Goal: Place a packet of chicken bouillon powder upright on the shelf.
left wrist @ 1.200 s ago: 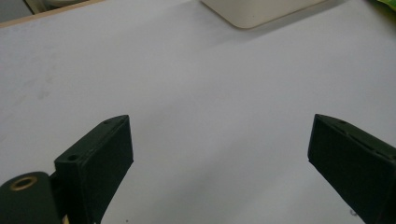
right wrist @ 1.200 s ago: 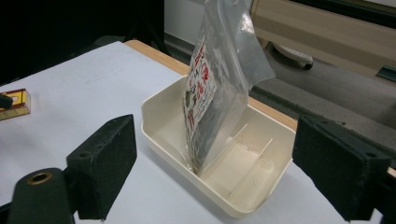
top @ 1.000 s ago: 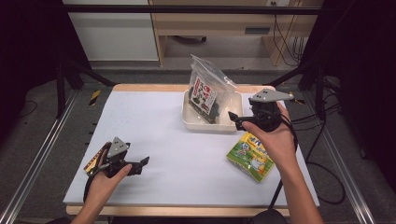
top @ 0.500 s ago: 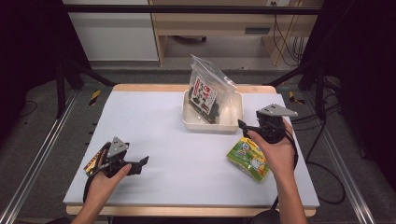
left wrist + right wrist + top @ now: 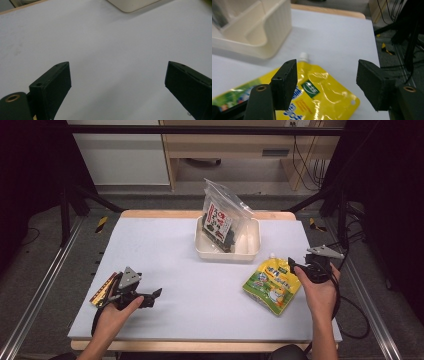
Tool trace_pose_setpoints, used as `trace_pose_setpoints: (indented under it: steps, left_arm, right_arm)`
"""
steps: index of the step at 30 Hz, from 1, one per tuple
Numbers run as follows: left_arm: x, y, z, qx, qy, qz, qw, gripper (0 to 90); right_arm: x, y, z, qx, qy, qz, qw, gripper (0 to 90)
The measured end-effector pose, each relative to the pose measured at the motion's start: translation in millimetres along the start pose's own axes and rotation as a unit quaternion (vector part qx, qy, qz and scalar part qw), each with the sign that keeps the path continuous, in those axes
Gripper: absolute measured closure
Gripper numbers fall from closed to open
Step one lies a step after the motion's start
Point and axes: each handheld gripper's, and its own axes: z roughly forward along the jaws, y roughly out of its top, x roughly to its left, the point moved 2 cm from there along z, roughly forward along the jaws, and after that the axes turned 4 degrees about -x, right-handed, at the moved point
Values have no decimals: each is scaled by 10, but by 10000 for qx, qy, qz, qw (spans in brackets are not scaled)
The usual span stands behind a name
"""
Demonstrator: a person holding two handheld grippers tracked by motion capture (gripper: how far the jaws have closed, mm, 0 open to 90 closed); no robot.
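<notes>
Your right gripper [image 5: 295, 266] has dropped from the cream plastic tray [image 5: 250, 254] to the yellow spouted pouch [image 5: 272, 283] on the counter, jaws narrowing but open, nothing gripped; grasp next.

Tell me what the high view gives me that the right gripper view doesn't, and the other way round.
High view alone: the left gripper resting open on the white mat, a dark flat packet beside it, and the clear snack bag standing in the bin.

Right gripper view alone: the right gripper seen close, jaws apart and just closing, nothing pressed between them, poised over the pouch's corner with its small punched hole.

Both: the yellow spouted pouch lying flat, its white cap, and the cream bin.
</notes>
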Motion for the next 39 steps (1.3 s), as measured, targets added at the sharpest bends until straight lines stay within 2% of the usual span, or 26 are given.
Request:
trace_pose_setpoints:
  steps: [5,6,10,14,28,39]
  left_arm:
    - [-15,1,6,19,-1,64,10000,64]
    - [-15,1,6,19,-1,62,10000,64]
    - [-17,3,7,24,-7,76,10000,64]
    - [-17,3,13,30,-16,77,10000,64]
    - [-19,4,11,35,-34,85,10000,64]
    - [-23,5,15,35,-37,91,9999,64]
  right_arm:
    - [-154,-198,162,287,-201,126,9993,356]
    - [-200,-262,221,386,-204,196,9989,351]
    - [-263,-335,282,478,-211,317,9981,327]
    - [-346,-401,341,524,-84,617,9967,326]
    - [-408,-517,428,763,93,852,9934,348]
    - [-375,-526,444,875,221,795,9927,370]
